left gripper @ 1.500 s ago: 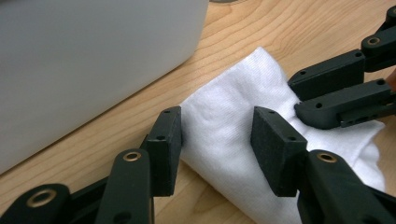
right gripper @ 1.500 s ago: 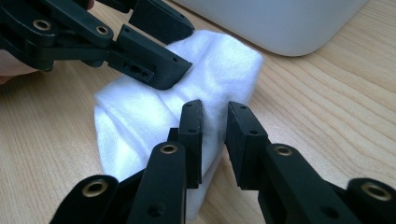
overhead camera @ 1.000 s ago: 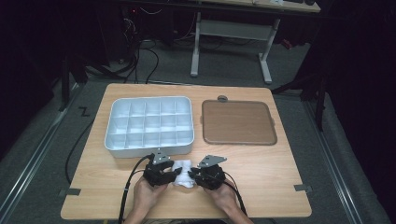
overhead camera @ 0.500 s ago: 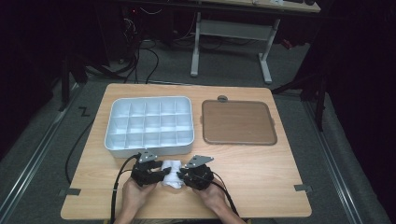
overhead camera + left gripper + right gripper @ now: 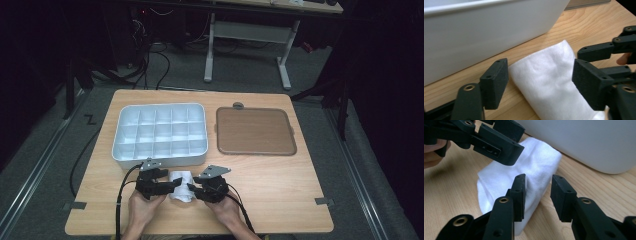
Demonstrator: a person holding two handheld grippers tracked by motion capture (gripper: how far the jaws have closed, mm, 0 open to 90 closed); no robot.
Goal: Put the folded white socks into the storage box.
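Between left gripper (image 5: 172, 184) and right gripper (image 5: 192, 188): folded white cloth (image 5: 181, 186), unclamped.

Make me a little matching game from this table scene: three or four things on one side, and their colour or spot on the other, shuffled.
Things:
1. compartment tray
2. flat lid
3. folded cloth
4. table

Descriptions:
A. brown, on the right half of the table
B. light wood, carries everything
C. white, soft, between the two grippers
D. white, divided into small cells

Pairs: 1-D, 2-A, 3-C, 4-B
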